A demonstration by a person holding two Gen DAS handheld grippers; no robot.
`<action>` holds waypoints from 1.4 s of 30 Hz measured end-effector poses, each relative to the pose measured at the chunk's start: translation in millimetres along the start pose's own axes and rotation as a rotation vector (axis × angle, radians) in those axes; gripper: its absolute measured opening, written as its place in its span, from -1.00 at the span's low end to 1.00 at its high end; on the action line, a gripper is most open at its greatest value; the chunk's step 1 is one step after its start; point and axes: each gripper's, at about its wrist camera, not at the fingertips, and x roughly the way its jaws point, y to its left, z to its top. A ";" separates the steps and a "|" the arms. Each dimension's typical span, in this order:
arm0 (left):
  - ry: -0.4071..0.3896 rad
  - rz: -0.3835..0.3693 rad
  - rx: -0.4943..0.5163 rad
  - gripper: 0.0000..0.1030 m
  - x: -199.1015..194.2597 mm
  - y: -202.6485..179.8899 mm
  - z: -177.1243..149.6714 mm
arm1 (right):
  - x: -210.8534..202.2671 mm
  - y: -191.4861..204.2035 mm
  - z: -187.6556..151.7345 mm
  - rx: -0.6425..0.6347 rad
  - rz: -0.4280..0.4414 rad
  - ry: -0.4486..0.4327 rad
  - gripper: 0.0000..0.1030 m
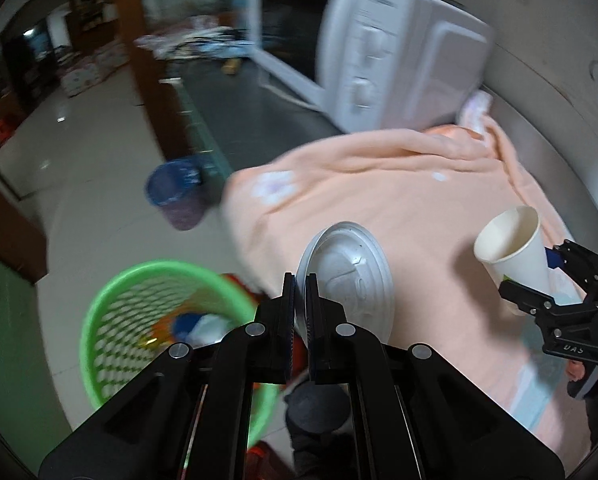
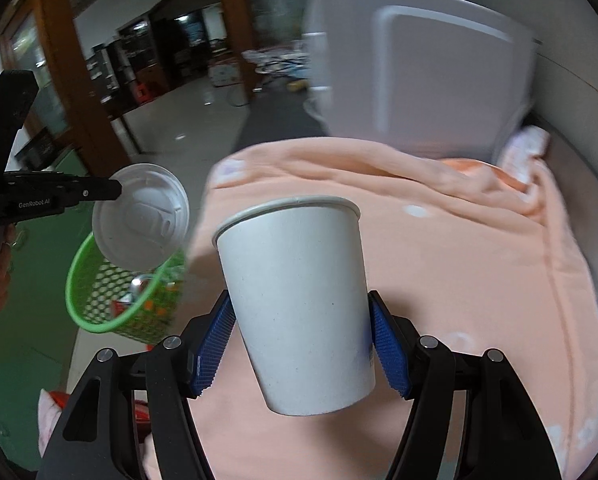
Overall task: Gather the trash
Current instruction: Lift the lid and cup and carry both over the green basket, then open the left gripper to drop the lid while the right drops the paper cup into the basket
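The left tool is pinched tight on the rim of a round white plastic cup lid, held edge-on above the near corner of the bench. The right tool grips a white paper cup by its lower wall, its blue ribbed pads pressed on both sides, the cup upright with its mouth away from the camera. Both pieces look light. The lid is thin and springy, so the rim is the sensible place to hold it. The cup wall is soft and would likely crush under a hard squeeze, so the low grip near the stiffer base suits it.

The left wrist view shows the green mesh plastic basket on the floor, already holding scraps, and a blue-lined bin further off. The right wrist view shows the lid hanging right over that basket's rim, and the peach fleece blanket covering the bench beneath the cup.
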 end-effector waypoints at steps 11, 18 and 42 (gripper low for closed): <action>0.092 0.166 -0.188 -0.92 3.6 116.8 -63.1 | 55.3 104.9 29.5 -0.104 0.159 0.043 0.24; 0.160 0.231 -0.279 -0.92 20.3 156.7 -97.1 | 97.6 152.3 43.2 -0.131 0.224 0.092 0.24; 0.120 0.318 -0.393 0.38 -10.1 173.2 -130.7 | 103.0 196.4 49.9 -0.167 0.285 0.091 0.50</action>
